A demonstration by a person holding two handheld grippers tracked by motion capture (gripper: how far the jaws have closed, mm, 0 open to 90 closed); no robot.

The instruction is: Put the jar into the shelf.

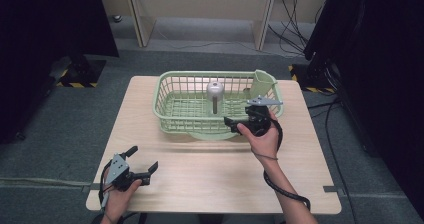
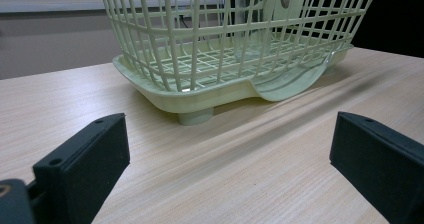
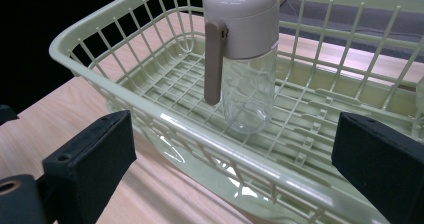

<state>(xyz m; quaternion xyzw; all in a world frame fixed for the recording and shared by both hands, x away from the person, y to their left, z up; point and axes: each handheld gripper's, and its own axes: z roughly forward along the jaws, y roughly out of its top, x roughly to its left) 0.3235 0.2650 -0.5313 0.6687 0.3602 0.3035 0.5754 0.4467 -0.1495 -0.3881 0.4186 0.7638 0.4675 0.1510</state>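
Note:
A pale green wire-style basket stands at the back middle of the wooden table. Inside it a clear glass bottle with a rounded grey cap and a brown side lever stands upright. In the right gripper view the bottle rises just beyond the basket's near rim. My right gripper hovers open at the basket's front right edge, jaws wide, empty. My left gripper rests open near the table's front left corner, facing the basket from a distance.
A taller green compartment sits in the basket's right back corner. Grey carpet surrounds the table. Black stands and cables are at the back right, and a dark screen at the left.

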